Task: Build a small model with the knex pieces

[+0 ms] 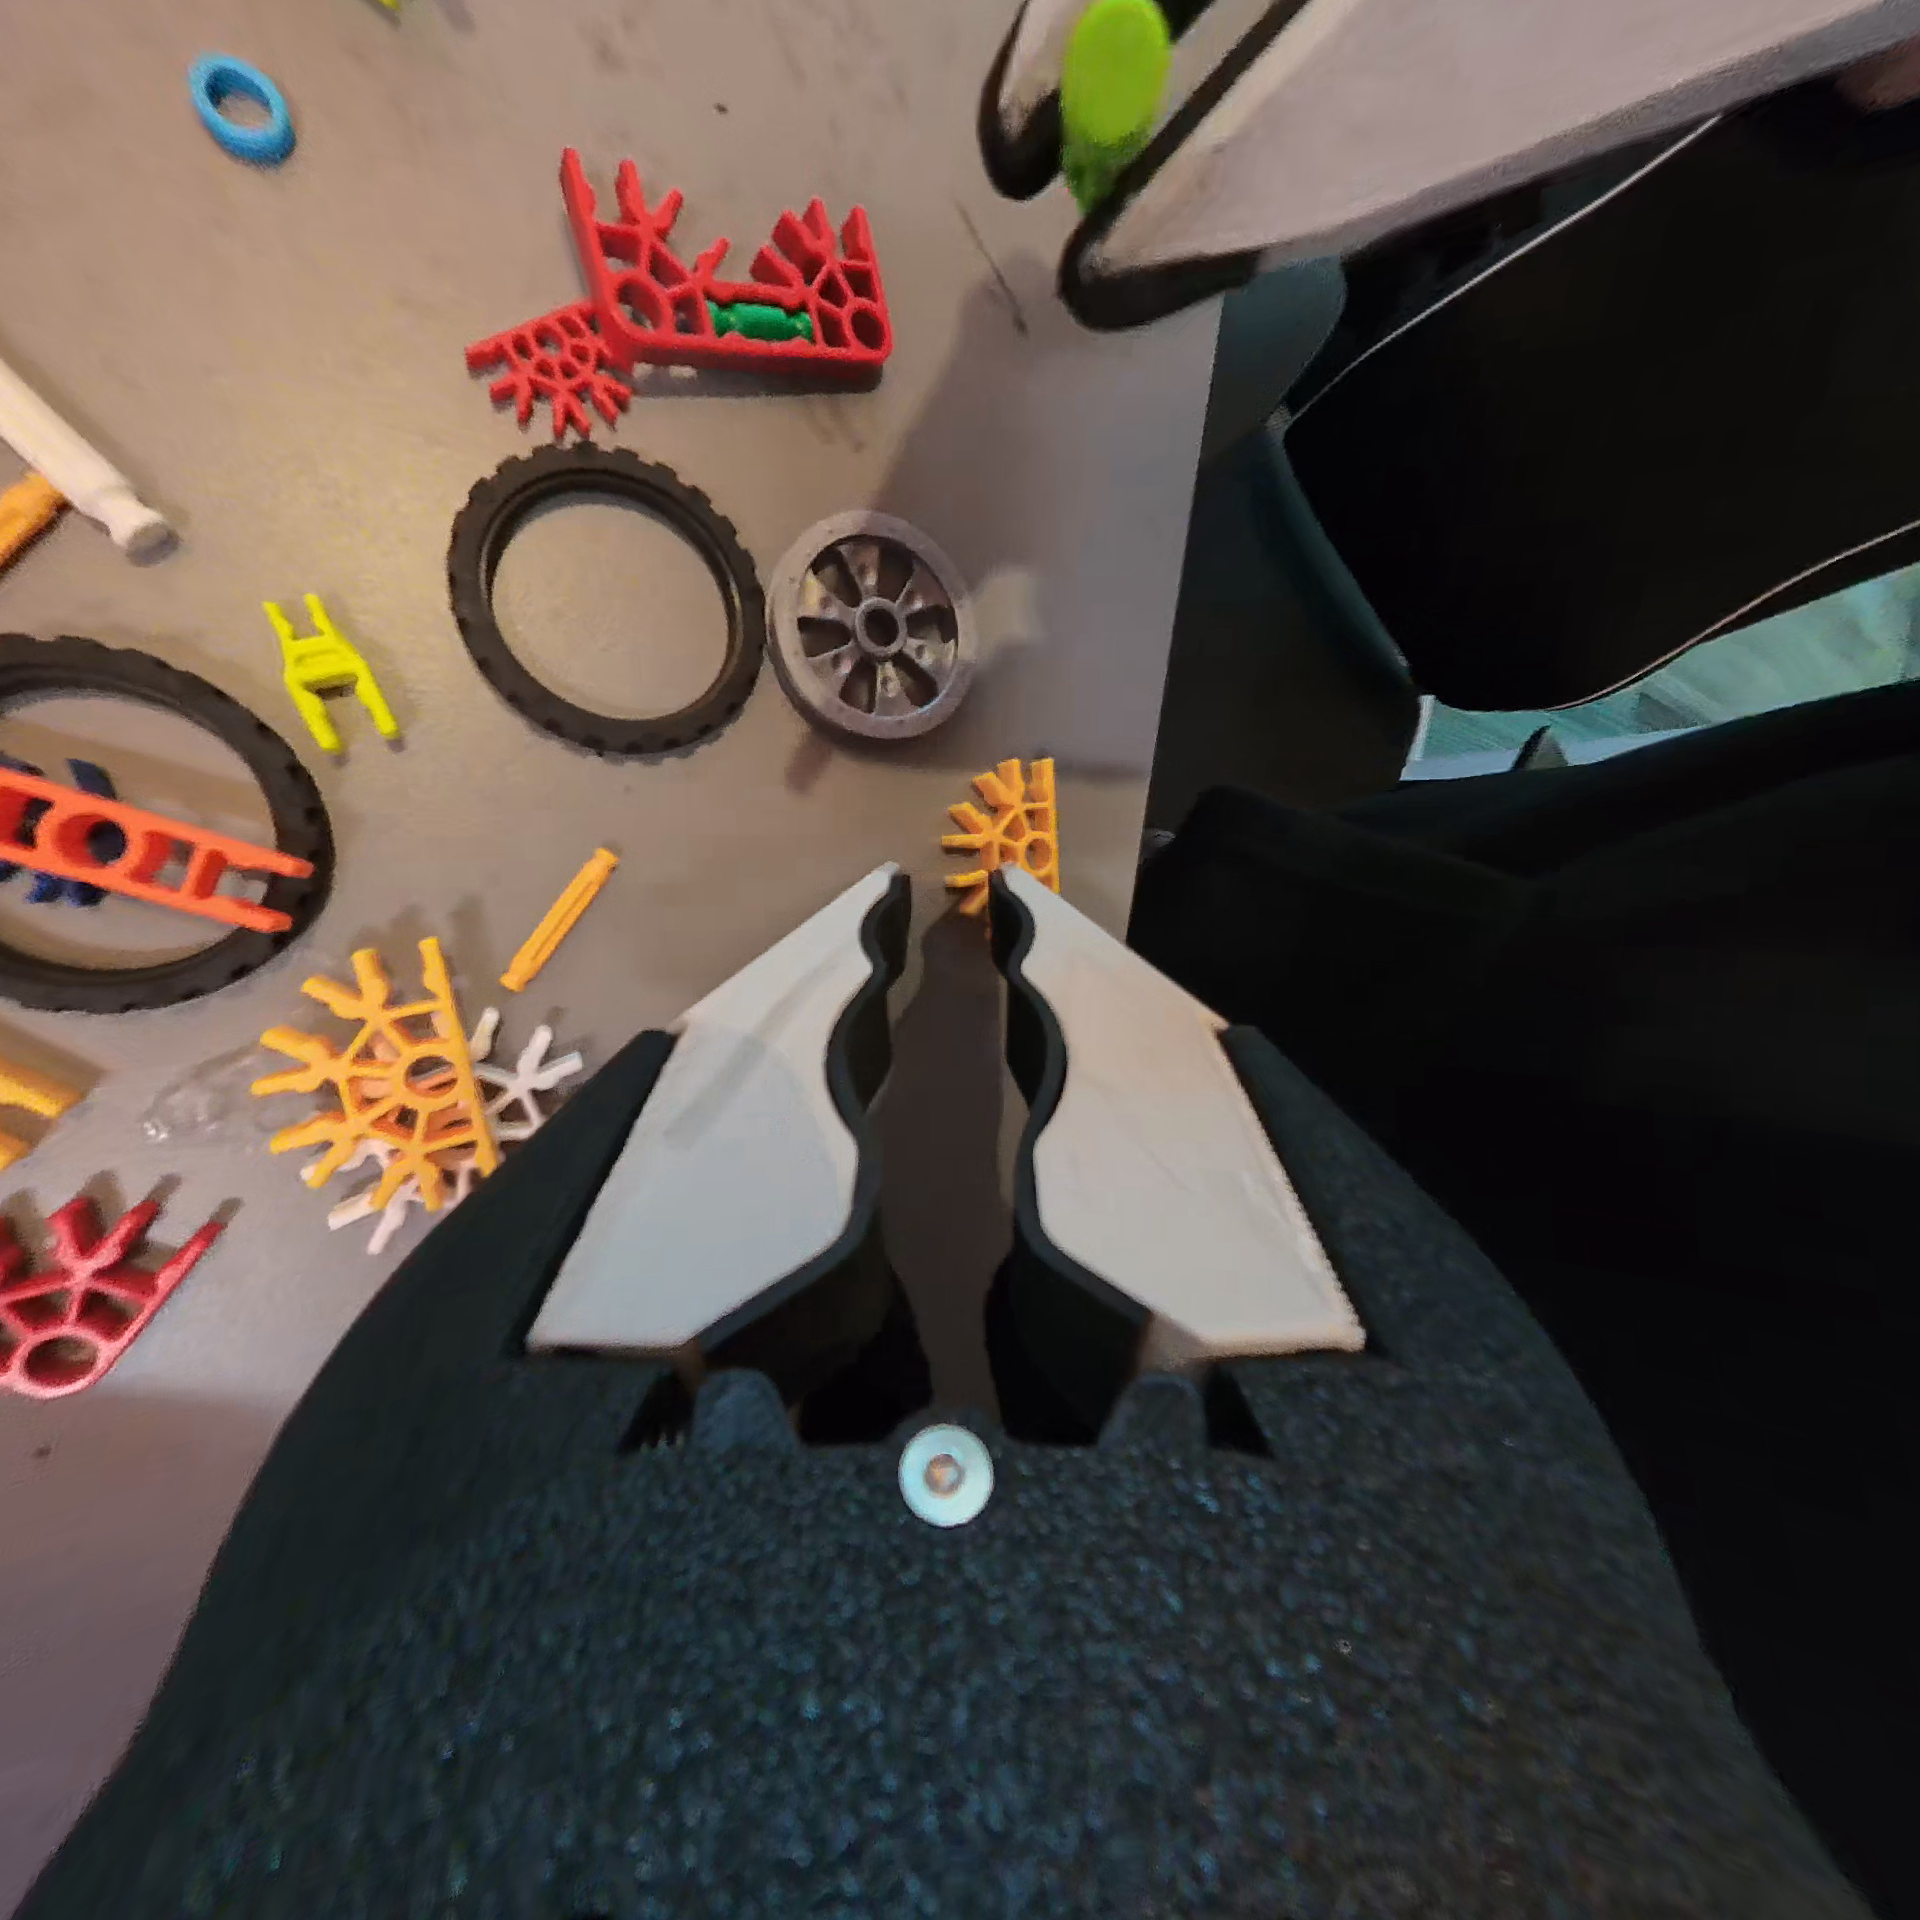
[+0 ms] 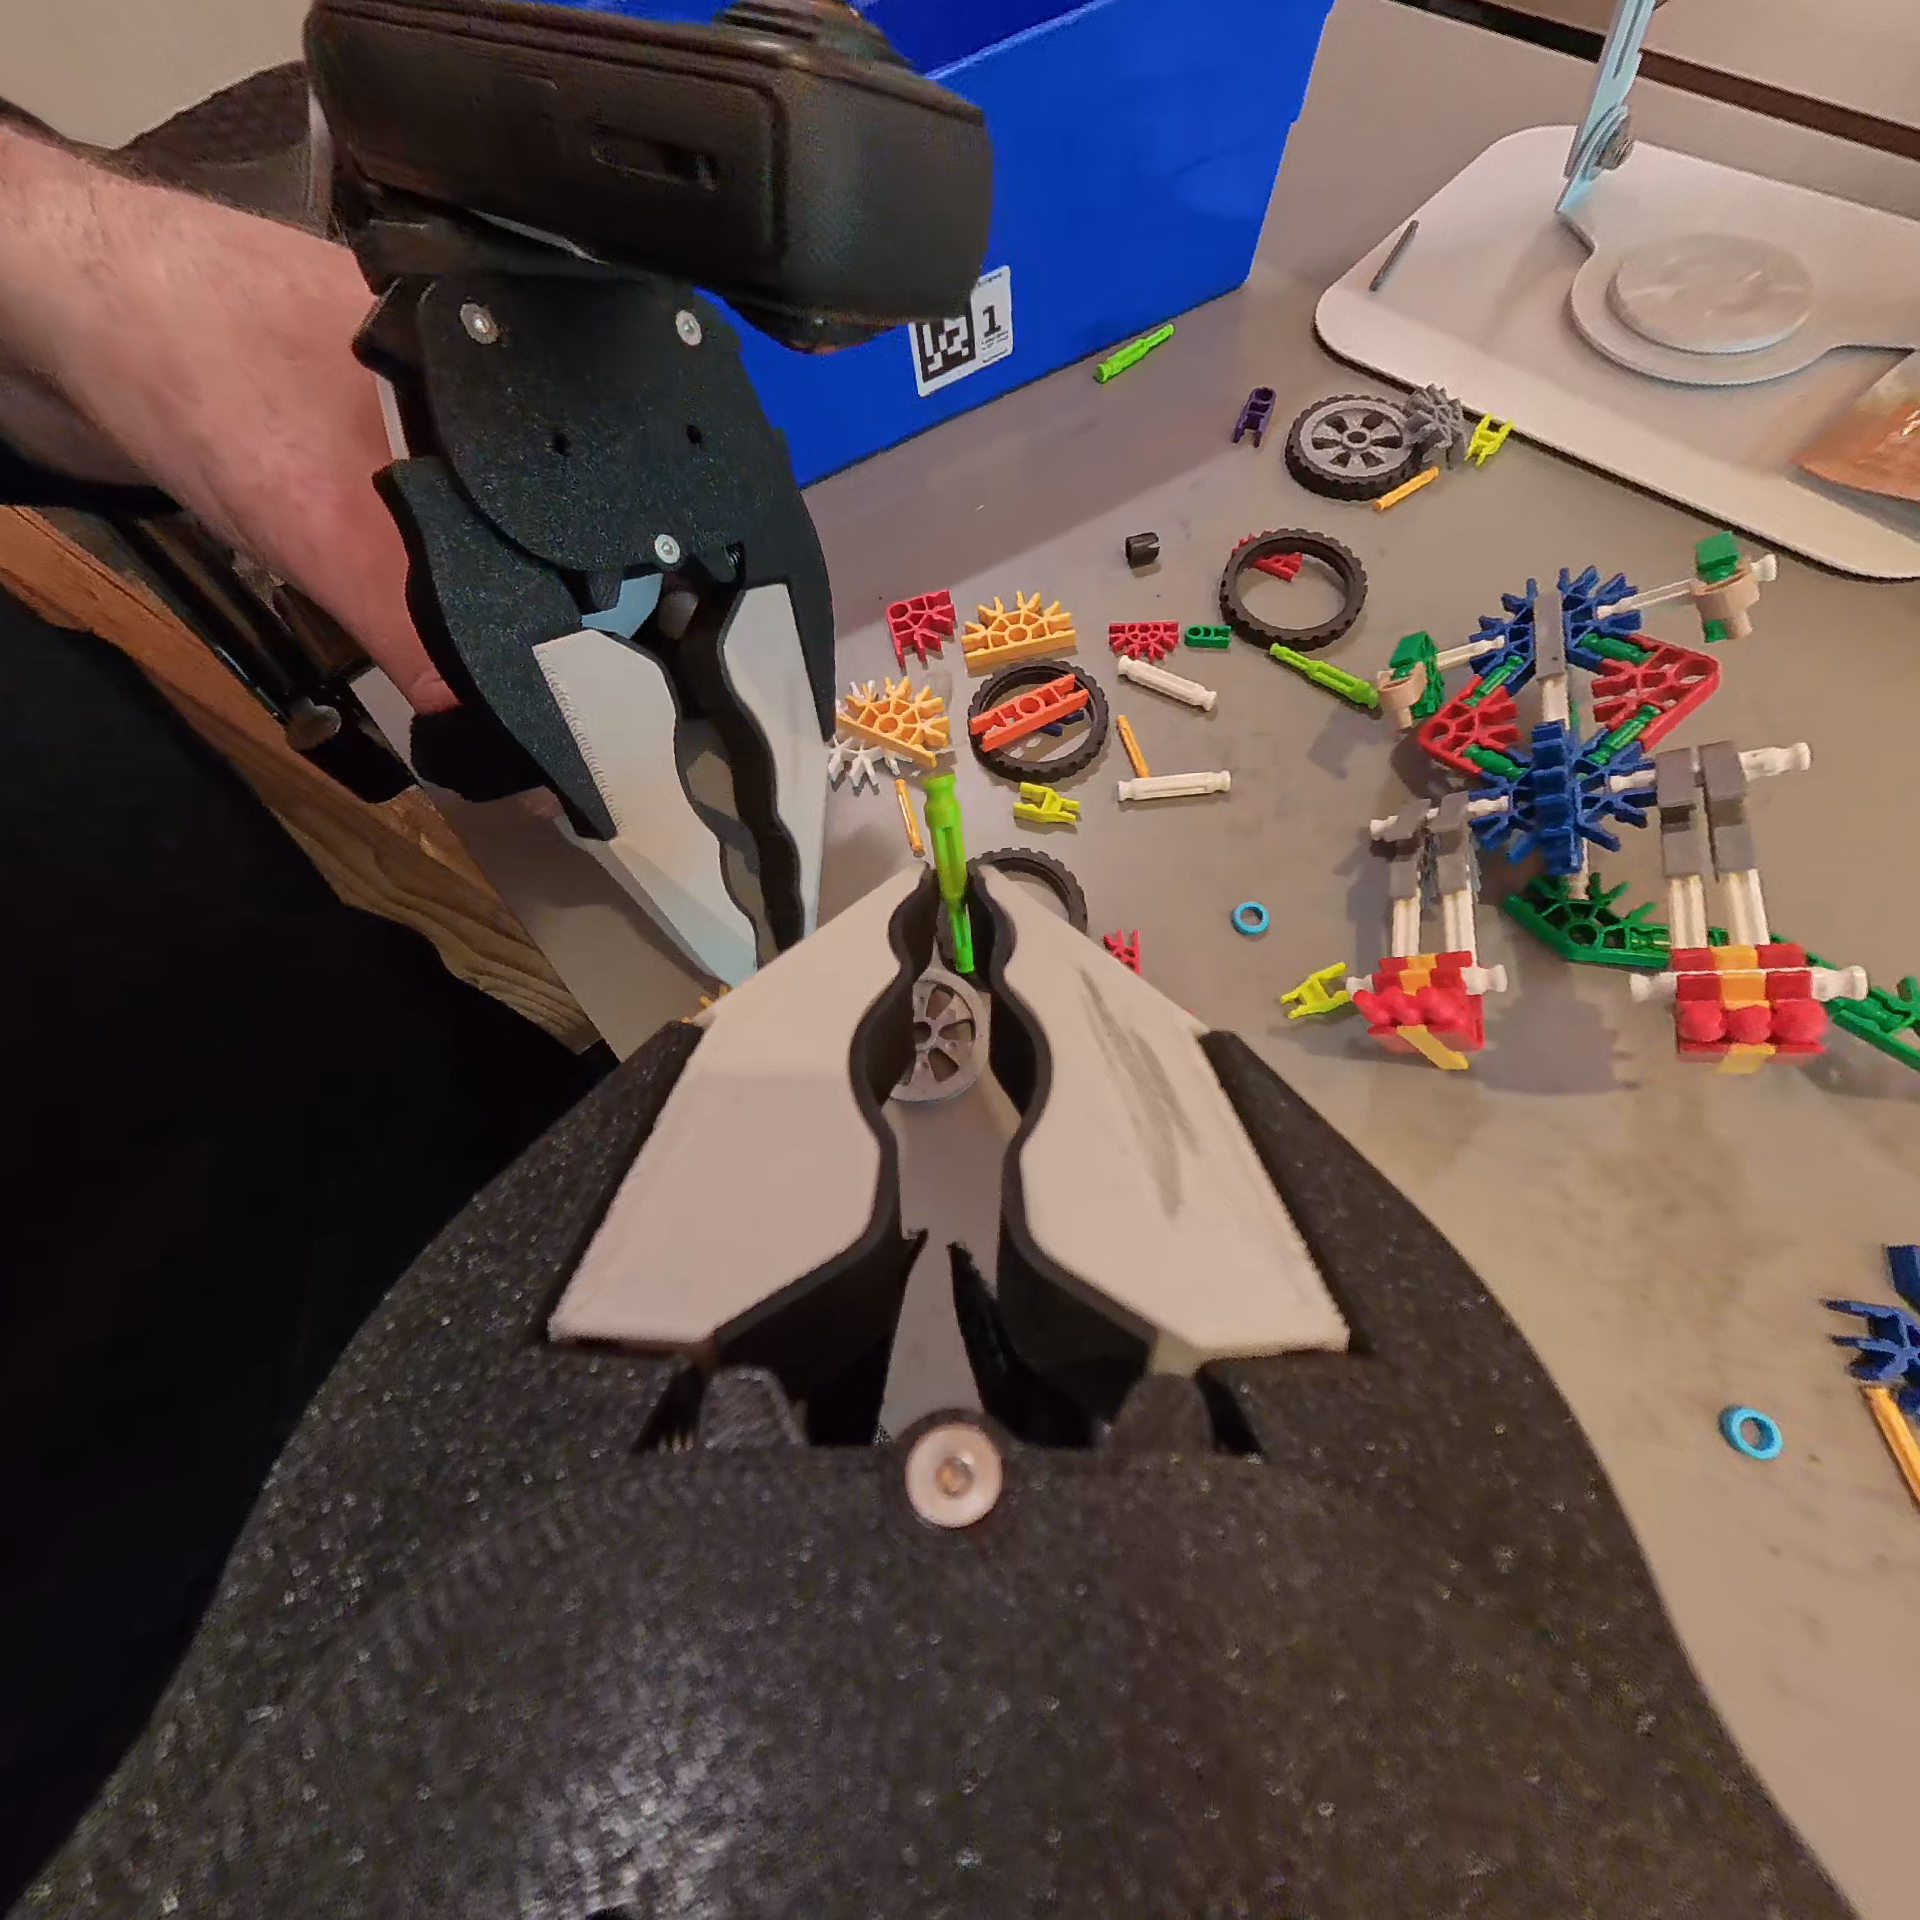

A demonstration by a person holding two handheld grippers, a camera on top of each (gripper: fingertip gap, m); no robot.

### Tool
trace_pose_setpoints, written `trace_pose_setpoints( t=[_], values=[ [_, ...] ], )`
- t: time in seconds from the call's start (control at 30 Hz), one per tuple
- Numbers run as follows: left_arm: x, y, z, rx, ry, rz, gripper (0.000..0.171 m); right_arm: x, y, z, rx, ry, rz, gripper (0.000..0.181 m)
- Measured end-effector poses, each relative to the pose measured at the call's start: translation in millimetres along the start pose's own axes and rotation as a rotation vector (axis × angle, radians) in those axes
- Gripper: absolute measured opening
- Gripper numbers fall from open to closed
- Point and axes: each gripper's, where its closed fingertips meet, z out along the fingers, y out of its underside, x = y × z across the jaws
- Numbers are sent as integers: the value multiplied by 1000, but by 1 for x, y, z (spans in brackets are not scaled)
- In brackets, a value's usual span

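Right tool [image 2: 951, 894] grips green rod [image 2: 948, 831] pointing forward.

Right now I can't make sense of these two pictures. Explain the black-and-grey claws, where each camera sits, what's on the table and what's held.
Each claw is a hand-held two-finger gripper carrying its own camera, looking along its fingers. In the left wrist view, the left gripper is open and empty near the grey table's edge, closest to an orange connector. In the right wrist view, the right gripper pinches a lime green rod; a grey wheel hub lies beneath. Loose black tyres and a built toy model lie around.
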Motion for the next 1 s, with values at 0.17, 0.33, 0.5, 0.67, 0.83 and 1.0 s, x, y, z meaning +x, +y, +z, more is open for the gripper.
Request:
trace_pose_setpoints(
  t=[0.17,0.33,0.5,0.67,0.83,1.0],
  values=[
    [-6,-1,-4,29,-56,8,18,-1,-3,1,1,-10,-11,5],
    [-7,-5,-14,90,-59,-6,18,-1,-6,2,5,-15,-11,5],
    [-5,-9,-22,136,-55,-9,18,-2,-8,3,10,-24,-6,5],
    [-4,-7,-24,155,-55,-4,18,-2,-8,4,8,-26,-6,5],
    [-2,-2,-23,164,-58,1,19,-1,-9,5,7,-30,-4,5],
    [-3,2,-24,171,-74,1,19,-1,-11,5,8,-32,-1,5]
  ],
)
